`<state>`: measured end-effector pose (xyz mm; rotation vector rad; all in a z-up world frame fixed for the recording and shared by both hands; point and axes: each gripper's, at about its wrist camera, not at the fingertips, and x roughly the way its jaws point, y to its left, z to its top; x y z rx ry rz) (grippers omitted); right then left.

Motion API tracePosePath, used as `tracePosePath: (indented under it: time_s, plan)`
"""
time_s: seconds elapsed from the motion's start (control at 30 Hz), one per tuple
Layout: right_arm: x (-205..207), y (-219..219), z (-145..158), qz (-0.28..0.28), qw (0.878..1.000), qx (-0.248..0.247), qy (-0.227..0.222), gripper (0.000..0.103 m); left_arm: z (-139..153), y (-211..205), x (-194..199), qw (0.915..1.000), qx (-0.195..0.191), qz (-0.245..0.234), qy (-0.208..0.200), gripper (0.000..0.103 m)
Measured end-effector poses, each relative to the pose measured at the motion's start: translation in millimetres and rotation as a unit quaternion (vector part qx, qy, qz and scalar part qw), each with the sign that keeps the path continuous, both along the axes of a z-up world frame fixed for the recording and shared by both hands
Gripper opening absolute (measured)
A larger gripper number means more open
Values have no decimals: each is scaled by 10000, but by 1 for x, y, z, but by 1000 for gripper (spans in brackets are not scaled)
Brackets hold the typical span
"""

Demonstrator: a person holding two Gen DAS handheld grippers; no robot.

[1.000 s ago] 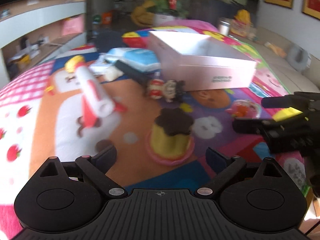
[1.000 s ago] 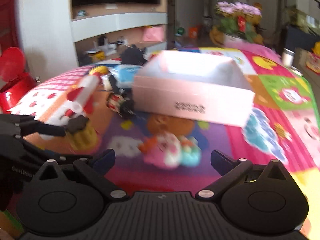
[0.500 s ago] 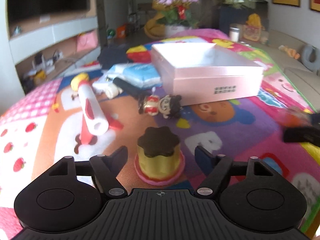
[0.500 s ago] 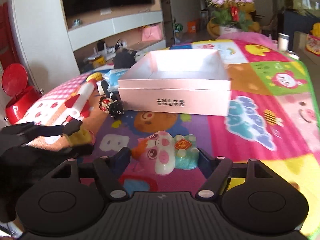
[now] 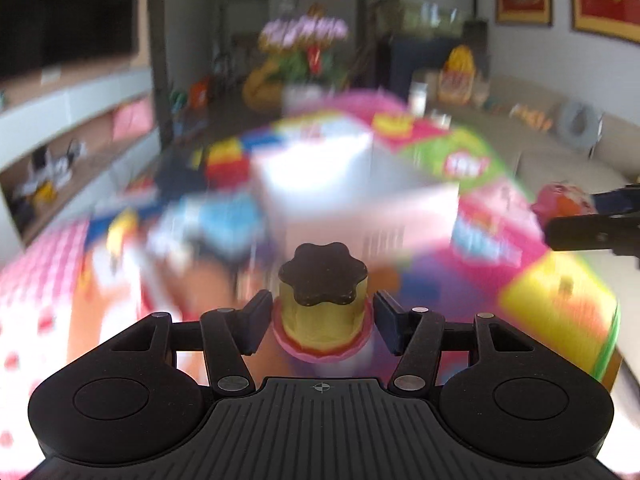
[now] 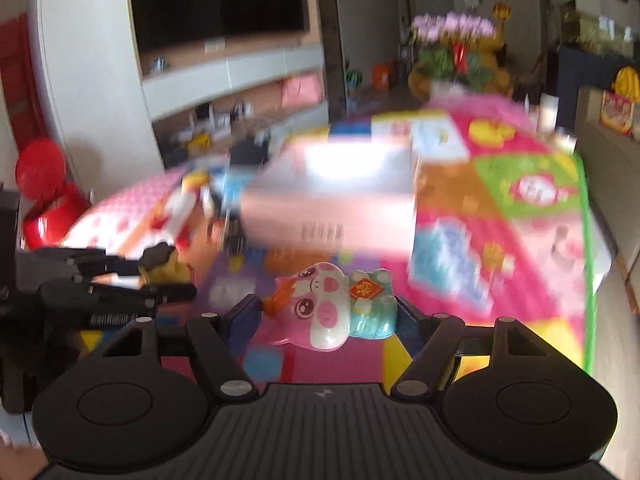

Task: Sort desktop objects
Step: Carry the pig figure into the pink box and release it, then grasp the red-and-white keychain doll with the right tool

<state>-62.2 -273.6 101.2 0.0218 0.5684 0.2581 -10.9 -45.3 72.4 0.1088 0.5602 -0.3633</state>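
Bright cartoon mat (image 6: 532,264) covers the desk, its pattern smeared by motion blur in both views, with a television wall at 10 o'clock and flowers (image 5: 304,36) far off at 12. In the left wrist view the left claw (image 5: 322,322) is closed on a pudding toy (image 5: 323,304): a yellow ridged body on a pink saucer-like base, capped by a dark brown scalloped top, sharp against the blur, both fingers pressed to its sides. In the right wrist view the right claw (image 6: 328,316) grips a glossy pink pig figure (image 6: 324,308) with a white snout, a teal patch and a red diamond tag, lying sideways between the fingers. A pale pink open box (image 6: 332,208) sits at 12 o'clock of both claws, its near wall facing them and its top open. Beyond 3 o'clock the mat's green border (image 6: 588,264) marks the desk edge. Loose toys (image 6: 188,208) crowd 10 o'clock beside the box, leaving bare mat in front of it. Compared with half a second ago, both claws have narrowed onto their toys, and the box now sits lower relative to each toy.
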Motion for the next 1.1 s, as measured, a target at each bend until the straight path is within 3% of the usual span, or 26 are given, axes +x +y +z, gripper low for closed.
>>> tracePosePath:
  time_s: [0.17,0.23,0.27,0.3,0.37,0.47,0.5,0.7,0.83,0.93,0.97,1.03,1.1]
  plan:
    - [63,4,38,-187,9959,-299,-833,71,57,-13,80,9969,-722,-161,-272,61]
    - [95,11,41,-120,9928,-385,-1125,74,74,-19,115,9953,-840,-124,-456,63]
    - [110,15,40,-118,9909,-491,-1249,77,80,-21,128,9951,-825,-59,-543,71]
    - [126,19,36,-203,9899,-651,-1246,89,83,-21,138,9949,-816,30,-591,78]
    - [146,24,26,-386,9906,-752,-1073,91,84,-12,147,9942,-870,174,-601,84]
    - [141,24,9,-209,9951,-484,-841,96,63,10,133,9949,-775,330,-551,96]
    - [135,26,0,-171,9957,-460,-787,101,51,15,124,9959,-648,391,-494,96]
    - [110,52,-37,241,9968,-732,-231,103,-12,46,64,9977,100,668,-43,101]
    - [104,80,-56,498,9964,-666,157,103,-46,73,41,9928,65,1092,479,101]
    - [101,109,-69,611,9946,-820,201,102,-53,97,28,9854,-78,1594,601,101]
    - [101,119,-72,609,9938,-912,189,100,-54,102,25,9832,-91,1724,590,101]
    - [102,139,-79,632,9915,-1110,240,75,-53,113,20,9805,-149,1866,595,101]
    - [108,155,-82,754,9911,-1042,336,66,-51,121,14,9794,-213,1913,610,101]
